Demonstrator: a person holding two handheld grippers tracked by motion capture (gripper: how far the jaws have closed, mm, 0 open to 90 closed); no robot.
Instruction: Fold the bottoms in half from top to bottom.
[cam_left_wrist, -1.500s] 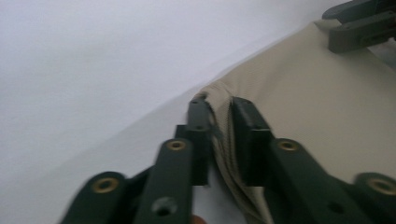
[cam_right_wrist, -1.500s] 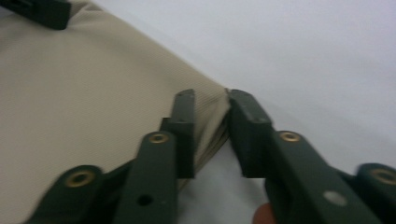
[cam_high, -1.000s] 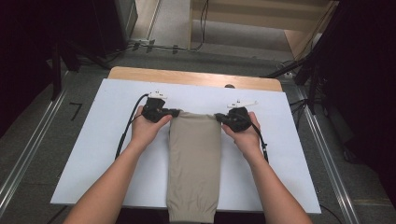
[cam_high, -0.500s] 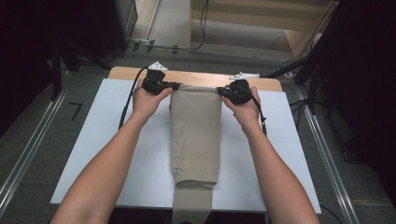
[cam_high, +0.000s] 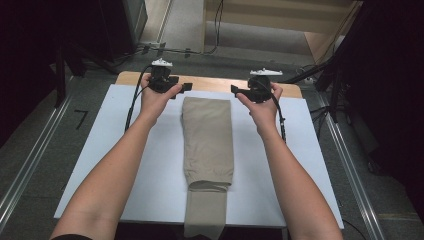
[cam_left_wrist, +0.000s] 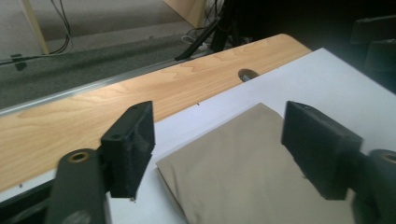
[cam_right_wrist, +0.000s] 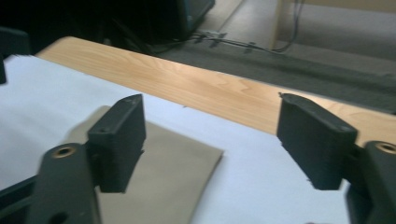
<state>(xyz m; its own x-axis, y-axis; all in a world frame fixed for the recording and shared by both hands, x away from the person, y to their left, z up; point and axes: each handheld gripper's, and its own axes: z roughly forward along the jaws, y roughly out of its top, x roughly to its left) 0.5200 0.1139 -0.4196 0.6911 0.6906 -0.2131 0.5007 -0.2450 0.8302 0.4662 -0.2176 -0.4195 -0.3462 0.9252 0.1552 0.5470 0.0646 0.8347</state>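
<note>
Folded tan trousers (cam_high: 208, 140) are lying flat down the middle of the white sheet (cam_high: 115, 150) covering the bench (cam_high: 210, 83), far edge near the wood strip, near end hanging over the front edge. Left gripper (cam_high: 181, 88) is hovering just off the trousers' far left corner, not touching the cloth. Right gripper (cam_high: 239, 91) is hovering just off the far right corner, also clear of it. Both grippers' jaws have just been opening and are now standing wide apart with nothing between them. In the left gripper view the left gripper (cam_left_wrist: 219, 140) is looking down on the trousers' (cam_left_wrist: 243, 172) corner, cloth lying below the gap, wood strip of the bench (cam_left_wrist: 70, 126) beyond. In the right gripper view the right gripper (cam_right_wrist: 210, 140) is sitting above the other corner of the trousers (cam_right_wrist: 159, 177), white sheet (cam_right_wrist: 261, 182) underneath. Cables are trailing from each gripper along the wrists. Dark stands and floor cables are sitting beyond the bench, nothing blocking the trousers.
</note>
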